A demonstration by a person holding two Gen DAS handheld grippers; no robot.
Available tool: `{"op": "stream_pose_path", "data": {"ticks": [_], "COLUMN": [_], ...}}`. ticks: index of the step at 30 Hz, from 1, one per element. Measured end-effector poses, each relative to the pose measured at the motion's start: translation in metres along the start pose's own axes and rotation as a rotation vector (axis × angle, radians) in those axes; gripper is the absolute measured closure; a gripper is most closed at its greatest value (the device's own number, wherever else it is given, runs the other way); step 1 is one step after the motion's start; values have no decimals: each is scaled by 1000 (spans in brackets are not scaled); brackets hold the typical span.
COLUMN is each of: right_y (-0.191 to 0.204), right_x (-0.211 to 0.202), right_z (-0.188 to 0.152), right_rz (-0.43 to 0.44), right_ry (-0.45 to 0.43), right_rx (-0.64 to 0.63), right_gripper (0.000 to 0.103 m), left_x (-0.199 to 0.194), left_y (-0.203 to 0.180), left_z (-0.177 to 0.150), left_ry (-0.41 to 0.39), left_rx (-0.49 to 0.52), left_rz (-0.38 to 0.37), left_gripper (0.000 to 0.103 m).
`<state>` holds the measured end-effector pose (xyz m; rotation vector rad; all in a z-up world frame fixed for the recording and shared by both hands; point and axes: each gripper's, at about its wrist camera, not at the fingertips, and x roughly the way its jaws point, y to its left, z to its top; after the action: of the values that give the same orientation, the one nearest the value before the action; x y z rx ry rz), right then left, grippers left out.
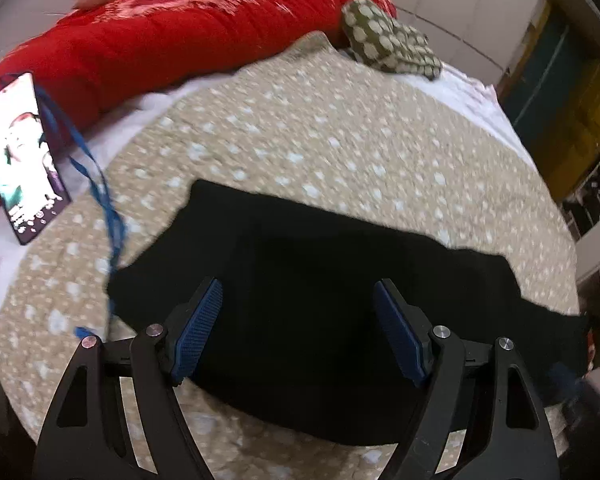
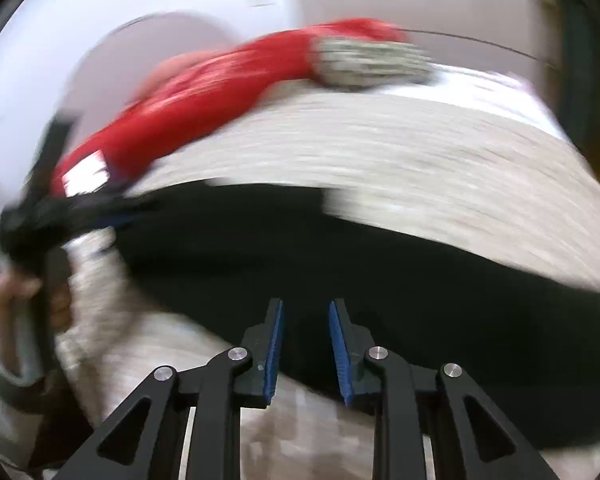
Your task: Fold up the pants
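Because the black pants (image 1: 340, 288) are soft cloth, I judge that they will be light and limp: they will sag and crease when lifted, they cannot break, and a single grip will let the rest hang down. The best places to take hold seem to be the corners or a doubled edge, one for each hand, so the layer stays flat.

The pants lie spread on the bed, on a beige bedspread (image 1: 300, 136) with pale dots, in front of a red blanket (image 1: 172, 36) and a green dotted pillow (image 1: 388, 40). A phone (image 1: 22, 156) with a blue cord (image 1: 96, 184) rests at the left side, apart from the cloth.

In the left wrist view the left tongs (image 1: 298, 328) stand wide apart above the near half of the pants, and nothing is between the pads. In the right wrist view, which is much blurred, the right tongs (image 2: 306, 344) stand narrow but with a clear gap, also above the near edge of the black cloth; no cloth is caught between them. At the left edge of this view a hand (image 2: 16, 304) holds the other tool
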<state>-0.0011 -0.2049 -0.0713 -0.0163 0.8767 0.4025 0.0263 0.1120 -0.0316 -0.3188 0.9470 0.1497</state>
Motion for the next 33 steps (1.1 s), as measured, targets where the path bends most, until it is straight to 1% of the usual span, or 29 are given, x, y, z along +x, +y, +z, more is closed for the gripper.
{"op": "stream_pose_path", "data": {"ticks": [1,2,3,4,5,7,8,9,10,11,12,14,15,17,20,21,22,23,24,25,26,27,29,30,31,32,33], "right_y": [-30,-47,-73,-97,-110,-145,-152,-161,-166,-166,-164,-154,-149,-145,-141,-143,-145,-149,-154,-162,-167,-173,-174,-171,-170,-169,-167], "right_x": [-12,-20,-34,-48,-54,-68,-70,-70,-69,-65,-62,-52,-51,-60,-93,-101,-104,-103,-98,-90,-84,-76,-78,-84,-88,-92,-95], "right_z": [-7,-10,-17,-23,-25,-30,-31,-32,-33,-34,-34,-30,-30,-30,-31,-32,-34,-38,-42,-49,-52,-57,-61,-60,-59,-57,-54], "right_rz": [-86,-145,-249,-332,-368,-450,-465,-475,-469,-438,-424,-433,-434,-405,-423,-426,-434,-460,-498,-512,-499,-466,-440,-425,-417,-413,-403], "right_ry": [-12,-23,-47,-65,-69,-74,-71,-64,-57,-49,-49,-36,-30,-38,-78,-76,-67,-47,-25,-2,12,28,-8,-50,-75,-91,-101], "right_rx": [59,88,135,188,219,303,319,342,352,352,343,301,280,265,248,260,271,280,286,309,330,365,392,394,393,391,388], "right_gripper": [78,74,72,70,68,68,68,68,68,69,80,99,99,100,101,101,101,103,103,103,103,103,103,102,101,94,80], "left_x": [4,5,7,7,7,8,10,10,10,10,11,12,12,12,12,12,12,12,11,10,10,10,11,11,11,11,11], "left_y": [-3,-6,-7,-8,-8,-8,-7,-7,-7,-8,-9,-11,-11,-11,-11,-11,-11,-12,-12,-13,-13,-13,-13,-14,-14,-14,-14], "left_z": [-2,-3,-4,-5,-6,-5,-4,-4,-4,-4,-4,-4,-4,-3,-4,-5,-4,-5,-6,-6,-6,-6,-6,-6,-6,-7,-7], "left_ry": [4,1,-4,-7,-8,-2,1,3,3,3,4,6,7,10,11,10,11,10,8,7,6,5,4,5,5,4,3], "left_rx": [9,20,31,37,38,31,26,20,19,21,23,23,22,19,11,12,15,21,25,28,30,31,33,37,39,39,39], "left_rz": [14,28,40,47,50,51,51,53,55,60,66,75,77,66,56,56,59,62,66,69,72,74,76,78,79,79,79], "left_gripper": [24,24,24,24,24,24,24,24,24,24,24,24,24,24,24,24,24,24,24,24,24,24,24,24,24,24,24]}}
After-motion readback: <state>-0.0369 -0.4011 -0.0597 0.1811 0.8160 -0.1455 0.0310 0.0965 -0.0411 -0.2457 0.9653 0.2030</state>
